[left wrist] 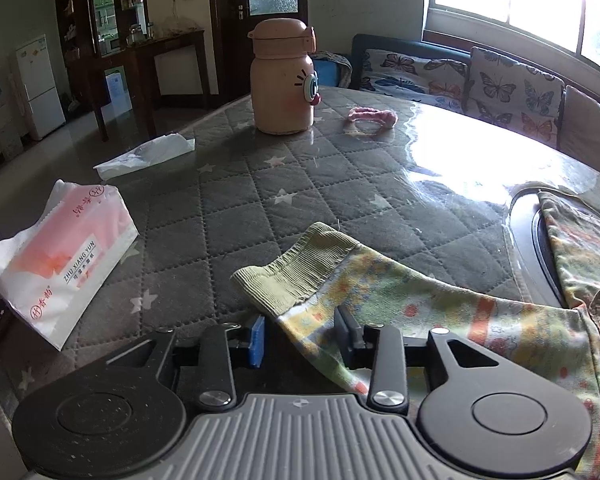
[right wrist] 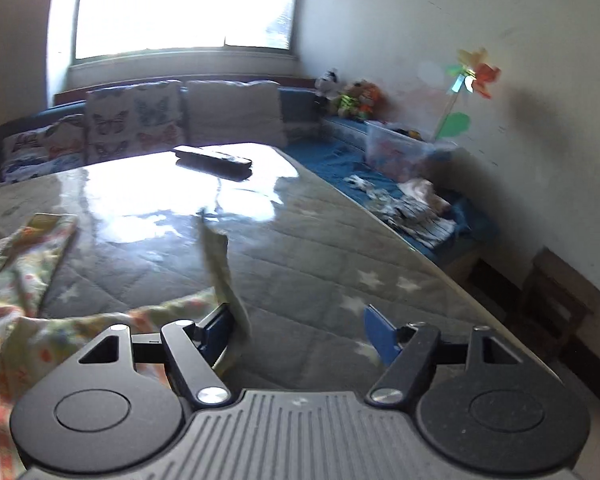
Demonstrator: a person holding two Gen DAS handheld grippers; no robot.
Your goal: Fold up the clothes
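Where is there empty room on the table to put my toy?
The quilted stretch between the tissue pack and the shirt, in front of the bottle, is bare. So is the stretch between the shirt and the remote. It is crowded near both claws, where the shirt lies.

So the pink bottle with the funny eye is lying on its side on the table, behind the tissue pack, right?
Not quite. The pink bottle stands upright on the quilted table cover, with its lid on top; it isn't lying down. The left wrist view shows this. The rest holds: it has a cartoon eye and sits farther back than the tissue pack.
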